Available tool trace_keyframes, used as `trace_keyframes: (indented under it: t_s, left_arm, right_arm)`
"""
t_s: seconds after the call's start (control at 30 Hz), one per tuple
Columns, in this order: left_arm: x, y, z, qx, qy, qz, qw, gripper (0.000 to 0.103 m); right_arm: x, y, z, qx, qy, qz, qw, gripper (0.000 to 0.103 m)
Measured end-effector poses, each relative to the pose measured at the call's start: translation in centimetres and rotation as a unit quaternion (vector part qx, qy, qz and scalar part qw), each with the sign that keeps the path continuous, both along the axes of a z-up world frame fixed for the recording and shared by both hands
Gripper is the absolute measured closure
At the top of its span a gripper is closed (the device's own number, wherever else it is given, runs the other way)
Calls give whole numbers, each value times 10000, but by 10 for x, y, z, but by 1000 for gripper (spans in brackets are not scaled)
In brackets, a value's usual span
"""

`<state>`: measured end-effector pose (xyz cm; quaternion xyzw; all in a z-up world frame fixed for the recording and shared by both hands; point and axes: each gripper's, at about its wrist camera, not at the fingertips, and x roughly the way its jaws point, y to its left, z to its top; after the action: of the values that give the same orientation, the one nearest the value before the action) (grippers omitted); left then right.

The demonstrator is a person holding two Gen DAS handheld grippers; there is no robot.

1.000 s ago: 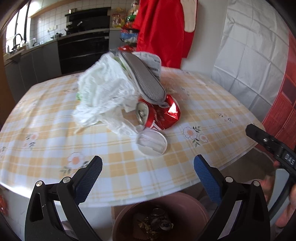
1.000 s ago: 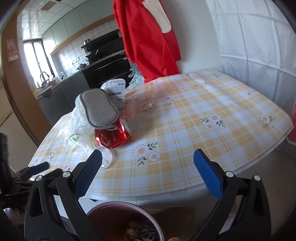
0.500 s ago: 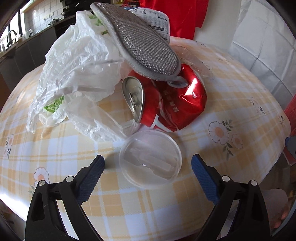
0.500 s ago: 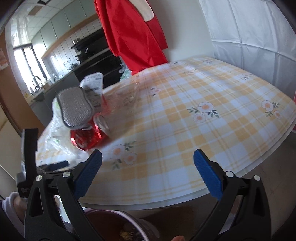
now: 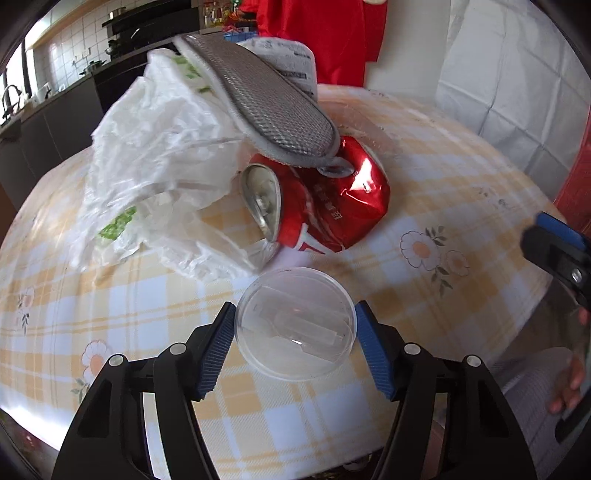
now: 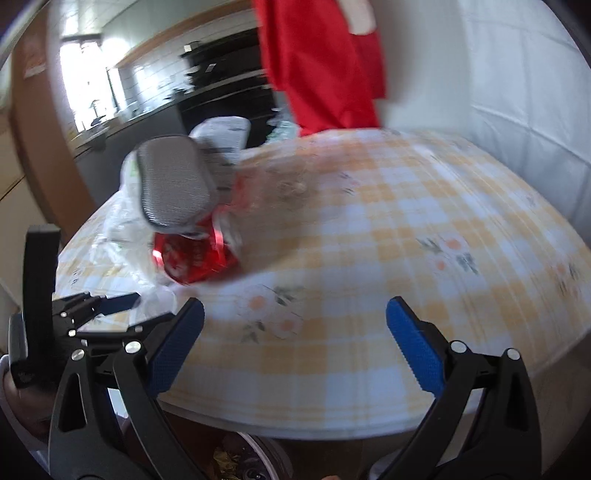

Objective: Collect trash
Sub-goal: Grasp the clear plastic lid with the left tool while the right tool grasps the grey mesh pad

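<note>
A clear round plastic lid lies on the checked tablecloth. My left gripper has closed its blue pads on both sides of the lid. Behind it lie a crushed red can, a white plastic bag and a grey insole resting on top. In the right wrist view the can and insole are at the left, blurred. My right gripper is open and empty over the table's near edge.
A brown trash bin with scraps inside stands below the table edge. A red garment hangs at the back. A white cloth-covered wall is on the right. Kitchen counters lie far left.
My left gripper has moved forward and its jaws have narrowed onto the clear lid. My right gripper has swung, and its view is blurred.
</note>
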<state>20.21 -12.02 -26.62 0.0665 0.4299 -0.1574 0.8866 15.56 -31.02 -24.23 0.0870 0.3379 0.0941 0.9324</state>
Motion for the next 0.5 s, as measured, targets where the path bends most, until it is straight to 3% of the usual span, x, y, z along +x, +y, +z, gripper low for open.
trace_keyframes:
  t_s: [0.13, 0.3, 0.5]
  left_arm:
    - [-18, 29, 16, -462, -199, 88, 9987, 39]
    - [-31, 73, 38, -1047, -423, 610, 9917, 39]
    - [-39, 112, 62, -1218, -746, 1007, 9846, 39]
  right_arm:
    - [27, 11, 18, 146, -33, 367, 9992, 6]
    - [82, 43, 45, 82, -303, 935, 9951, 6]
    - [149, 94, 49, 186, -112, 1695, 9853, 6]
